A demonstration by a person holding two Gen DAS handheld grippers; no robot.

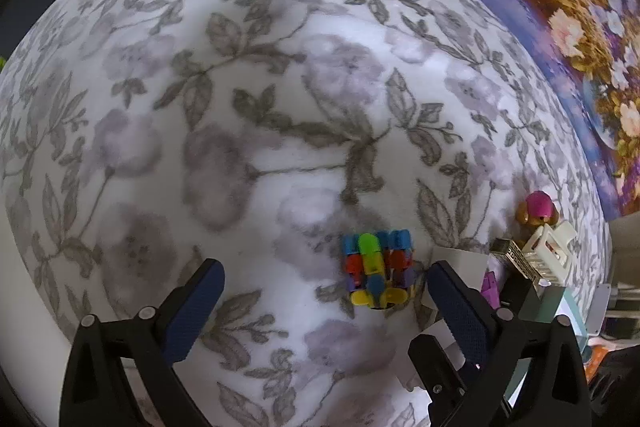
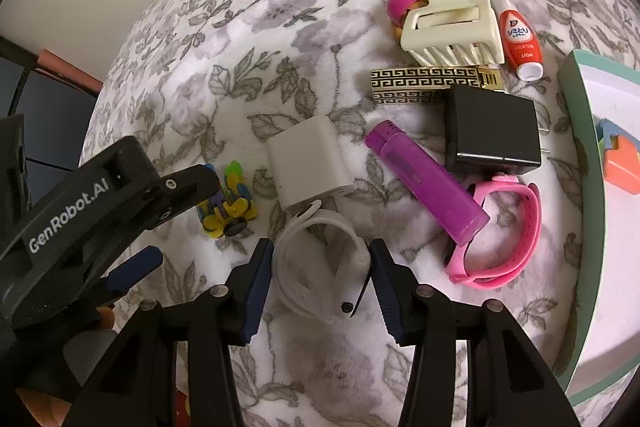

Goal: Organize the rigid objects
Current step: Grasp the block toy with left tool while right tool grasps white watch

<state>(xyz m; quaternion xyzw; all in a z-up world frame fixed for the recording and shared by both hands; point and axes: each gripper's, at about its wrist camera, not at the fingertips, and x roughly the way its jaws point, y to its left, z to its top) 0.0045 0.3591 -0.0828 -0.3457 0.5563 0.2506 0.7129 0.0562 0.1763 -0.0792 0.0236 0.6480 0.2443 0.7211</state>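
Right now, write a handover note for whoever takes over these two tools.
Left tool: open, empty, low over the blanket beside the multicoloured toy.
Right tool: open, straddling the white band, not gripping yet.
Loose on the blanket: white charger, purple lighter, black adapter, pink band, cream hair claw, red bottle, patterned clip.
Box at the right holds something orange.
Left: nearly everything.

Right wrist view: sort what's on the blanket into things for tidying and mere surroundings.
For tidying:
white band, between the right gripper fingers
white charger
purple lighter
pink band
black adapter
cream hair claw
gold clip
red bottle
colourful toy, by the left gripper

Surroundings:
floral blanket
green-edged box
painting
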